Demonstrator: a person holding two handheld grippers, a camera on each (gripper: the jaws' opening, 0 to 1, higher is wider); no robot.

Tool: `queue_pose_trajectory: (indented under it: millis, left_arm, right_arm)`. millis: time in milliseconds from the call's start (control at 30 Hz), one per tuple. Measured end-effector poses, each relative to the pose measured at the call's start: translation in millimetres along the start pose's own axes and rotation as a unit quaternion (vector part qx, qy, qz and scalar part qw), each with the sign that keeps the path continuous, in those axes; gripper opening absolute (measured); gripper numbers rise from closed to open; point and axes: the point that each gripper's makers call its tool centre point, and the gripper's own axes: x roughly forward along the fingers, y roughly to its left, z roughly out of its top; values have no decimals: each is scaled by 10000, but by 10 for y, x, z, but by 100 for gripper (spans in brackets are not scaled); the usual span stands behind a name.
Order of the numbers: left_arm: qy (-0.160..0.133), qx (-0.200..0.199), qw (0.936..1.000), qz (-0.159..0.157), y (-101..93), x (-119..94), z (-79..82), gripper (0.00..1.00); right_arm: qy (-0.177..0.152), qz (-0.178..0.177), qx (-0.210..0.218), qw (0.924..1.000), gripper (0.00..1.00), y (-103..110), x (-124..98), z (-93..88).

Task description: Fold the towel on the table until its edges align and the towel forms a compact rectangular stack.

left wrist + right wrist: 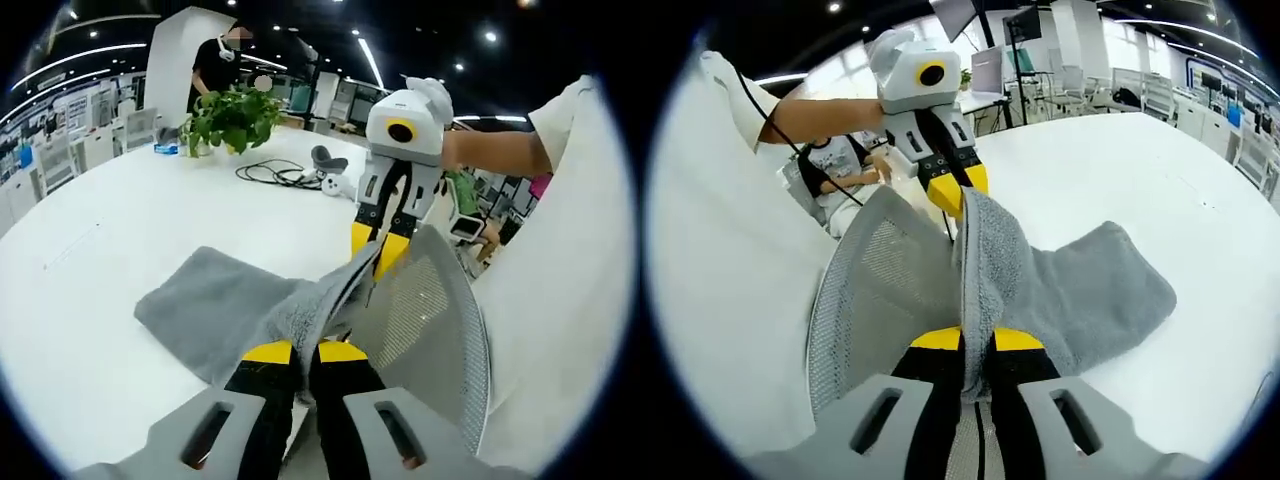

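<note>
Open-plan office. Ahead of the left gripper: large white table (120, 230), potted plant (232, 118), coiled cables (275, 173), ceiling strip lights (370, 60). Beyond the right gripper: desks with monitors (1025, 25). Mesh chair back (880, 290) beside it.

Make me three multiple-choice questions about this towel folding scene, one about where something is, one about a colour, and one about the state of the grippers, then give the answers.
1. Where does the potted plant stand?
A. at the far side of the white table
B. on the towel
C. on the mesh chair back

2. What colour is the towel?
A. blue
B. grey
C. red

3. What are the two grippers doing?
A. both open above the table
B. one open, one shut on a cable
C. both shut on the towel's edge

Answers: 1 A, the plant sits far behind the towel on the table. 2 B, the cloth is grey in both views. 3 C, the left gripper and right gripper each pinch the raised towel edge.
</note>
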Motion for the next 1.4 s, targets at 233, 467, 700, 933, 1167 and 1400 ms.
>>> queue_pose_trajectory:
  millis: [233, 467, 700, 933, 1167, 1400]
  left_arm:
    - [-204, -3, 9992, 338, 216, 20, 116, 6]
    - [-367, -166, 9978, 525, 373, 19, 219, 6]
    - [-495, -166, 9962, 696, 503, 27, 299, 6]
    - [-540, -92, 9949, 847, 655, 67, 357, 6]
    - [-558, -168, 9935, 978, 815, 99, 382, 7]
    - [-495, -266, 9921, 1121, 975, 137, 350, 7]
  right_arm:
    - [-201, -488, -378, 9979, 7, -222, -50, 142]
    - [-358, -912, -559, 9936, 7, -462, -110, 255]
    - [-416, -1185, -674, 9898, 7, -661, -131, 320]
    - [-458, -1401, -719, 9865, 7, -853, -134, 368]
    - [-483, -1579, -800, 9830, 7, -1055, -114, 432]
    - [-445, -1718, -1038, 9786, 8, -1223, -48, 488]
